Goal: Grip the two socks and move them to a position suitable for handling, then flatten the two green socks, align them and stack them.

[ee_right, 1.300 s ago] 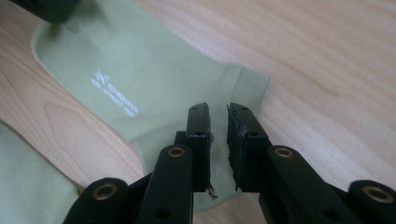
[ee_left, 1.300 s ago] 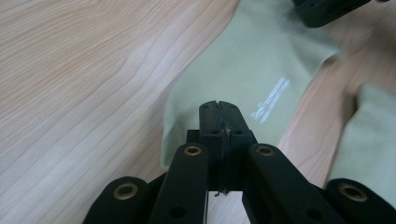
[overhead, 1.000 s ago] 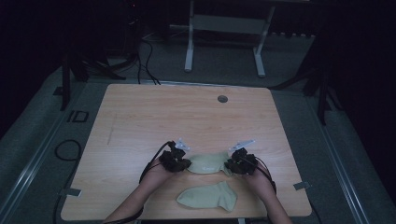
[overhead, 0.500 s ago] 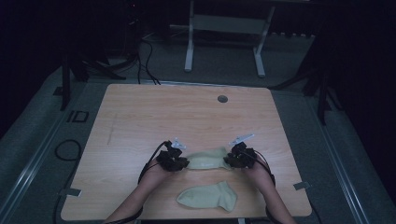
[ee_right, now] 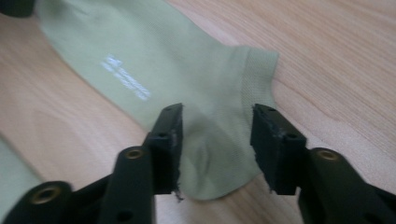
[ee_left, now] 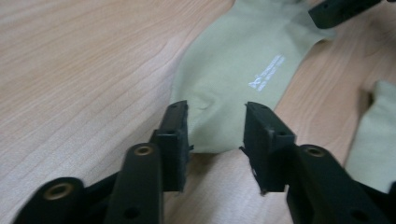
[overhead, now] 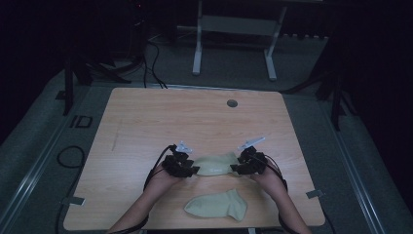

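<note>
A pale green sock [overhead: 214, 165] with small white print lies flat on the wooden table [overhead: 195, 122], stretched between my two grippers. My left gripper [overhead: 194, 169] is at its left end, my right gripper [overhead: 237, 168] at its right end. In the left gripper view the jaws [ee_left: 215, 109] stand apart over the sock's [ee_left: 243, 60] end, and the pads do not press it. In the right gripper view the jaws [ee_right: 217, 112] straddle the cuff end of the sock [ee_right: 140, 56] in the same way. Both pairs of jaws have just been opening, with the sock between them. A second matching sock [overhead: 216, 204] lies nearer the front edge.
A small round grommet [overhead: 232, 103] sits near the table's far edge. Cables trail from both grippers over the front of the table. A metal stand [overhead: 234, 44] is on the floor beyond the table. The second sock [ee_left: 373, 140] lies close to the right of the left gripper.
The sock between the grippers went from bunched and short to spread out flat and longer. Both hands stayed about where they were.
</note>
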### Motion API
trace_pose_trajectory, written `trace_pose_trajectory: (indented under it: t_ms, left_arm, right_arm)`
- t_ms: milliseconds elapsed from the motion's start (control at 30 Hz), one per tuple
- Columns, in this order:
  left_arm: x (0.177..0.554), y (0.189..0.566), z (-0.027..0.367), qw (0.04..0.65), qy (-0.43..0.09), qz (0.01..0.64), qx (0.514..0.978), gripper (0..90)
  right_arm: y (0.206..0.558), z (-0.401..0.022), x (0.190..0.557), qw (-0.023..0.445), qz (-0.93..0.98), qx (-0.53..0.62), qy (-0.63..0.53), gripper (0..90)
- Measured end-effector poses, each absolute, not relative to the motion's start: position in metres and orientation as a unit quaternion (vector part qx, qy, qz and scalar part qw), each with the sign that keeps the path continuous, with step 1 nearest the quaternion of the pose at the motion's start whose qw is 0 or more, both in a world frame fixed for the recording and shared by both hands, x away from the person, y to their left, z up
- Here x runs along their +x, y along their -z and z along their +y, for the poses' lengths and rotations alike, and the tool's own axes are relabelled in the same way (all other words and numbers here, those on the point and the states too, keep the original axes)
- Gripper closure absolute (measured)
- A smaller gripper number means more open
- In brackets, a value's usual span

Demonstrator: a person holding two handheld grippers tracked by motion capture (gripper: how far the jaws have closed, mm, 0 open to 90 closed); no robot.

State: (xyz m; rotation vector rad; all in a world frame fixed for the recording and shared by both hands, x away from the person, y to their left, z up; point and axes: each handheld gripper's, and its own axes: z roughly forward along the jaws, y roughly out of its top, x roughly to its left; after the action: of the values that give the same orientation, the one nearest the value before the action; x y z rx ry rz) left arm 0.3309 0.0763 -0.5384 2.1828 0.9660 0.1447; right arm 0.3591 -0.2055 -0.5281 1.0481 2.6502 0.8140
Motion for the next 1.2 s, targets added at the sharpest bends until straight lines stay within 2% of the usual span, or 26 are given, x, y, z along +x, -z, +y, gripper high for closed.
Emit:
trace_pose_trajectory:
  t_ms: [67,100,233,367,533,700,800,1200]
  left_arm:
    - [0.328,0.535,0.076,0.362,-0.06,0.375,0.851,55.5]
    - [0.327,0.534,0.077,0.36,-0.058,0.374,0.853,55.5]
    - [0.32,0.527,0.078,0.362,-0.06,0.371,0.853,52.5]
    - [0.308,0.518,0.083,0.367,-0.061,0.368,0.852,49.5]
    - [0.285,0.509,0.089,0.375,-0.059,0.356,0.854,46.9]
    - [0.264,0.513,0.094,0.358,-0.053,0.355,0.862,43.2]
    - [0.253,0.52,0.099,0.354,-0.045,0.366,0.859,43.1]
    - [0.227,0.546,0.102,0.348,-0.023,0.382,0.856,43.3]
  right_arm:
    - [0.526,-0.205,0.357,0.086,0.894,0.346,-0.271,48.7]
    - [0.524,-0.204,0.353,0.083,0.896,0.342,-0.27,42.6]
    - [0.517,-0.203,0.343,0.086,0.893,0.342,-0.278,35.2]
    - [0.508,-0.209,0.333,0.075,0.889,0.344,-0.291,37.1]
    - [0.498,-0.217,0.311,0.083,0.892,0.327,-0.301,37.4]
    - [0.494,-0.228,0.289,0.091,0.886,0.335,-0.308,36.8]
    - [0.495,-0.235,0.278,0.09,0.885,0.336,-0.309,42.3]
    - [0.521,-0.243,0.249,0.065,0.884,0.346,-0.306,50.7]
